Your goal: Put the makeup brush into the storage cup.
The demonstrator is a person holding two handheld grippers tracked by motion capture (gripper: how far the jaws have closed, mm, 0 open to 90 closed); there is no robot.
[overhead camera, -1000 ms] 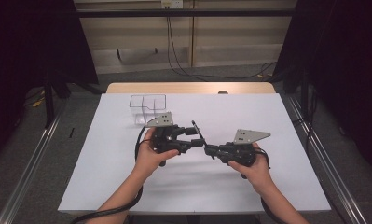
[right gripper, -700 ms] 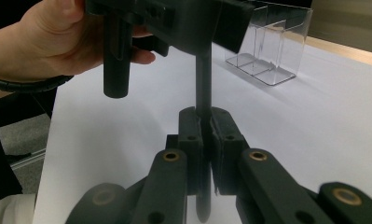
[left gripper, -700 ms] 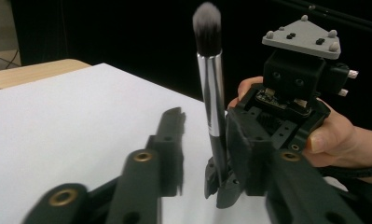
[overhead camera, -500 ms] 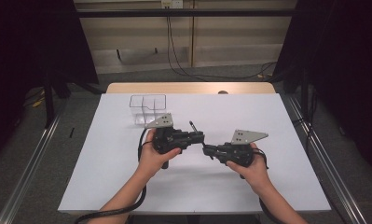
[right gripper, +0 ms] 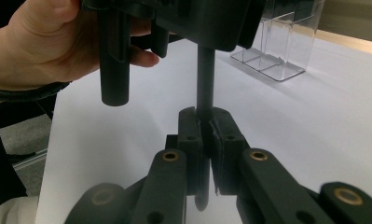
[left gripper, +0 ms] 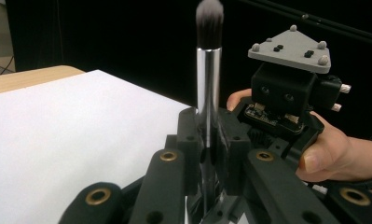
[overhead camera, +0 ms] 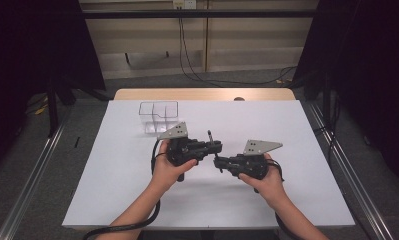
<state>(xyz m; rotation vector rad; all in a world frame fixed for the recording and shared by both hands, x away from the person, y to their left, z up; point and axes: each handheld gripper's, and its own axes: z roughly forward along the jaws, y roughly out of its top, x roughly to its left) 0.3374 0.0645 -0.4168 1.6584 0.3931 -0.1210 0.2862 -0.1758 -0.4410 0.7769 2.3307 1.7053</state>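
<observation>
Both tools grip the makeup brush (left gripper: 208,70): the left tool (left gripper: 207,140) has just closed on its smooth, slippery metal ferrule, the right tool (right gripper: 205,135) pinches the light, stiff handle.

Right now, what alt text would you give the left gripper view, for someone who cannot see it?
Two black jaws are shut on a makeup brush that stands upright, its silver ferrule and soft dark bristles rising above them. Just behind, a person's hand holds the right gripper, topped by a grey three-cornered plate. White table cover spreads out to the left.
</observation>
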